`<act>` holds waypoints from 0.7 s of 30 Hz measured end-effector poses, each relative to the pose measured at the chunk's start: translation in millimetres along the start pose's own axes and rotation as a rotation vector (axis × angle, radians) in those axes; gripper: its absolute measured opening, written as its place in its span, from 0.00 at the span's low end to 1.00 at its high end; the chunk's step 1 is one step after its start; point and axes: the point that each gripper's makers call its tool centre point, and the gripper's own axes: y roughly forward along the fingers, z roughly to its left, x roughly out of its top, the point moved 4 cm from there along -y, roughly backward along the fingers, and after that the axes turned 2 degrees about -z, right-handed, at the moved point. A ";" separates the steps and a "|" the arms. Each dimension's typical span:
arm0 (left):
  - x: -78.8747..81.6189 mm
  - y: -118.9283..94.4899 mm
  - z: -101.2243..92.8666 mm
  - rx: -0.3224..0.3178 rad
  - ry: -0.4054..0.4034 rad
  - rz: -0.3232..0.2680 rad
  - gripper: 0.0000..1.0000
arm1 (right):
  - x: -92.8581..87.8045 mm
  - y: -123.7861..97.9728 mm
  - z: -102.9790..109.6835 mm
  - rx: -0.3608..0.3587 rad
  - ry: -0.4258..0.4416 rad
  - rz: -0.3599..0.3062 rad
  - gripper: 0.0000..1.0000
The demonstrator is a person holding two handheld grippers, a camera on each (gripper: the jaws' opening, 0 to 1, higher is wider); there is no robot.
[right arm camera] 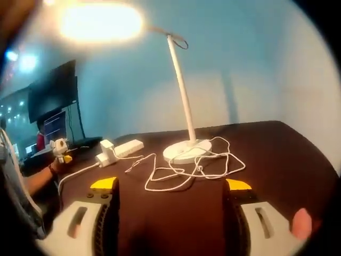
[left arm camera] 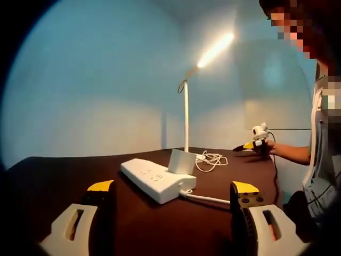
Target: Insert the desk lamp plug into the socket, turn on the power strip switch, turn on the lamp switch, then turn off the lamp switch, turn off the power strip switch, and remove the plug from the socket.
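My left gripper point(left arm camera: 173, 193) hovers over the dark worktop point(left arm camera: 64, 181) with its fingers spread apart, grasping nothing. Ahead lies the white power strip point(left arm camera: 154, 178), a white plug point(left arm camera: 181, 161) standing in it. My right gripper point(right arm camera: 170, 185) is likewise released and empty. The lamp point(right arm camera: 183, 96) stands lit beyond it, its loose cord point(right arm camera: 186, 169) coiled beside the base.
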 end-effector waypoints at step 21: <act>-2.0 37.8 -4.3 -0.052 0.024 0.018 0.82 | 82.0 7.4 37.7 0.218 0.035 -0.002 0.77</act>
